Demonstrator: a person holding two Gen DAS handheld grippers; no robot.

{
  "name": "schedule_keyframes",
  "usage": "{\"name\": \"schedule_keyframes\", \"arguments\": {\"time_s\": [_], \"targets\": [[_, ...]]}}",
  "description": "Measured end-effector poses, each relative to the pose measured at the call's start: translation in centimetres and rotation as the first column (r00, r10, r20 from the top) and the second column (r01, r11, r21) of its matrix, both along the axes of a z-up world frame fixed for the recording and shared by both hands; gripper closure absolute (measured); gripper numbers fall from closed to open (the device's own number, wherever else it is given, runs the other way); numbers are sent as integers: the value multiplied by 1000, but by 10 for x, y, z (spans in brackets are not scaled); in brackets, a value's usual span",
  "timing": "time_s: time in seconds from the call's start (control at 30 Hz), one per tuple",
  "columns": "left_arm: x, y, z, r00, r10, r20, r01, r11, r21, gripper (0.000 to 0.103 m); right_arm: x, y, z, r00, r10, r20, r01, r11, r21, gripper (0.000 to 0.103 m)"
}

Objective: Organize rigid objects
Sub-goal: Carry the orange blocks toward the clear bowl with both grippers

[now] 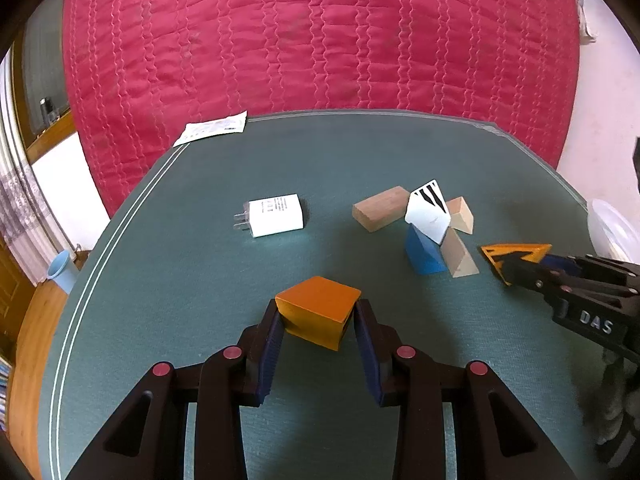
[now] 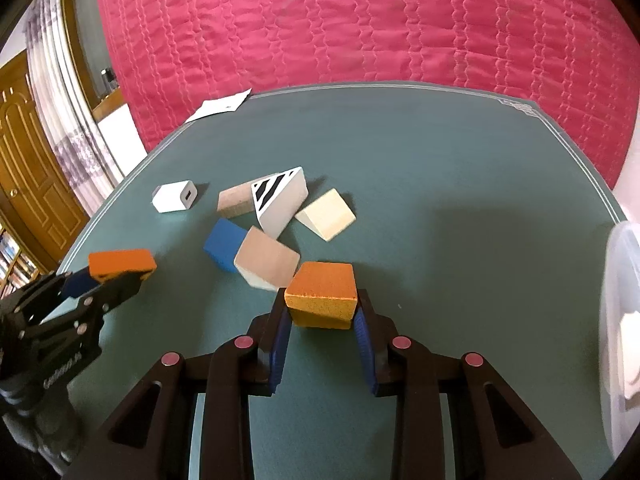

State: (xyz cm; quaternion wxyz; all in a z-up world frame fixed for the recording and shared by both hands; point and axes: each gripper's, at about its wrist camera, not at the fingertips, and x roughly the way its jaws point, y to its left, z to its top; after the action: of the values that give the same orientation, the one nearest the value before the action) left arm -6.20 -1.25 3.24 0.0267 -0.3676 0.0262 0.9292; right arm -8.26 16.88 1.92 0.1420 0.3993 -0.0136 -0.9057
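Observation:
My left gripper is shut on an orange wooden block and holds it just above the green table; it also shows in the right wrist view. My right gripper is shut on an orange triangular block, seen from the left wrist view as a wedge with black marks. Ahead lies a cluster: a blue block, a pale wedge, a white striped wedge, a brown block and a cream wedge.
A white charger plug lies left of the cluster. A white paper slip sits at the table's far left edge. A clear plastic container stands at the right edge. A red quilt lies beyond the table.

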Motion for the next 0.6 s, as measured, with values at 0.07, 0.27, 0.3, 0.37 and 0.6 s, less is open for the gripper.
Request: {"name": "schedule_keyframes", "arguments": {"time_s": [0.07, 0.27, 0.3, 0.37, 0.6], "targets": [[2, 1, 1, 1000, -6, -6, 6, 1000, 2, 65, 7, 4, 1, 1000, 1, -6, -1, 1000, 0, 72], [8, 6, 5, 999, -26, -21, 26, 1000, 7, 65, 27, 21, 8, 1000, -2, -26, 2, 1000, -16, 72], [8, 7, 5, 999, -29, -22, 29, 1000, 8, 65, 30, 24, 9, 1000, -7, -29, 6, 1000, -20, 72], [11, 9, 7, 999, -37, -25, 37, 999, 13, 65, 36, 32, 12, 999, -18, -36, 17, 999, -29, 72], [18, 23, 9, 998, -65, -25, 66, 998, 19, 65, 55, 59, 19, 997, -53, -53, 50, 997, -57, 72]]}}
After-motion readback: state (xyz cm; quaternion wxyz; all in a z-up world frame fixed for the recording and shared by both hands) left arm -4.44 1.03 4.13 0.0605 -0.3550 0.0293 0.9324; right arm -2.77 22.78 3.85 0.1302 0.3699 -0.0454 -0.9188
